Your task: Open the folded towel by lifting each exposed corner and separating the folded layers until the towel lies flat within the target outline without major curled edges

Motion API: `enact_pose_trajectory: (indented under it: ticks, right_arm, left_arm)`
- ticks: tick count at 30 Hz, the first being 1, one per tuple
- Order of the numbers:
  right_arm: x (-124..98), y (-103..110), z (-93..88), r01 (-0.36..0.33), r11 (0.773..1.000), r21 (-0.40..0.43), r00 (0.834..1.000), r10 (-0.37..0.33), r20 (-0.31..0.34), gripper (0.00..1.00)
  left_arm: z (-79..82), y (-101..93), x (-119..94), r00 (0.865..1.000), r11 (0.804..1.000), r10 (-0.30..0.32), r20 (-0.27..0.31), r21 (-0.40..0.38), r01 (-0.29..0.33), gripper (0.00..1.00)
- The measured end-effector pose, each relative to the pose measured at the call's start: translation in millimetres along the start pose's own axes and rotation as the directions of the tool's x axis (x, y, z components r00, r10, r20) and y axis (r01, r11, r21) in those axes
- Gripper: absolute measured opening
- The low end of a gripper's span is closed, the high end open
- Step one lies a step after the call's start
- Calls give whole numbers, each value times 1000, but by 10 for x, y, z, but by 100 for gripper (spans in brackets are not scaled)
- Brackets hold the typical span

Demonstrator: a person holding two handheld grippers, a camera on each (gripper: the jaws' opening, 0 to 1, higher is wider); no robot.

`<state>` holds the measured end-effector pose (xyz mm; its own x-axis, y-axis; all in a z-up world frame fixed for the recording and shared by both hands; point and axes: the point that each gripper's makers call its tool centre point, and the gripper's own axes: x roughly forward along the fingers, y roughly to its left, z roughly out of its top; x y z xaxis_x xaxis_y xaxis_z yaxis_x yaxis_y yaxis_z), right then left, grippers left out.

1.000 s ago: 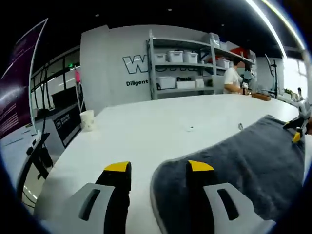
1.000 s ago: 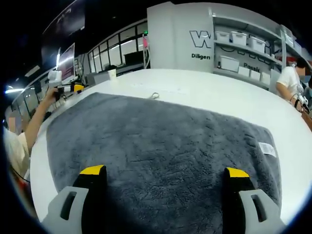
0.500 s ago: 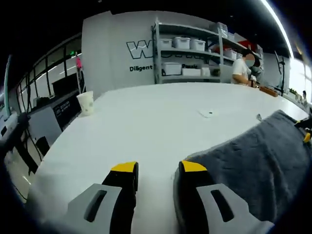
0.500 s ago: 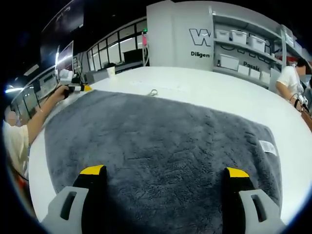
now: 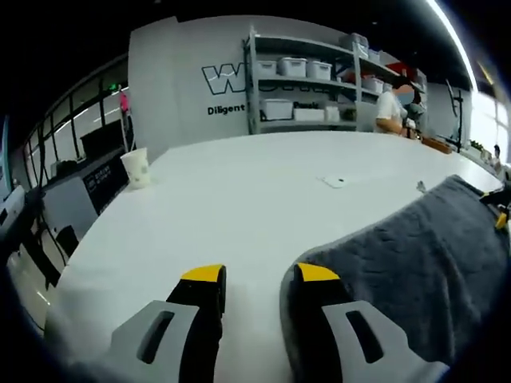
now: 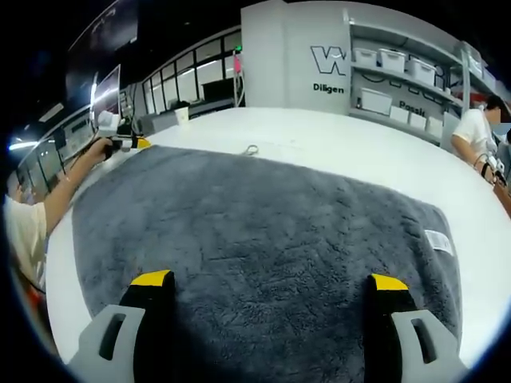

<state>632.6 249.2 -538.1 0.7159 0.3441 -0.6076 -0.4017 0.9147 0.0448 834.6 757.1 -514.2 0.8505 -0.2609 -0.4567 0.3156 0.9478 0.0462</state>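
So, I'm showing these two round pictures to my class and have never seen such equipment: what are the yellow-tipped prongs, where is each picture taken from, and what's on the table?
No robot here: a person holds hand tongs in each hand, and a camera rides on each. The left gripper view looks along the left tongs, whose prongs are close together at a corner of the grey fluffy towel, with one prong lying over its edge; whether they pinch it is unclear. The right gripper view looks along the right tongs, open wide above the towel, which is spread on the white table. A white paper cup stands farther off.
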Motion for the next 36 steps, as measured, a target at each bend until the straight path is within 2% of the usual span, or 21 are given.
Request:
enact_pose_trajectory:
  ticks: [3, 12, 23, 36]
  right_arm:
    - [-2, -2, 2, -1, 1000, 2, 1000, 1, 1, 99]
    - [-3, -2, -6, -1, 1000, -3, 1000, 1, -4, 99]
    - [-14, 19, -21, 0, 1000, -8, 1000, 0, -7, 99]
    - [-8, 4, -11, 0, 1000, -10, 1000, 0, -8, 99]
  left_arm:
    - [-64, -10, 34, 1000, 999, 11, -24, 31, -10, 32]
    - [-85, -50, 47, 999, 997, 7, -32, 72, -5, 29]
    - [-45, 29, 51, 996, 981, 86, -31, 175, -79, 32]
    - [22, 69, 117, 989, 963, 143, -37, 237, -130, 31]
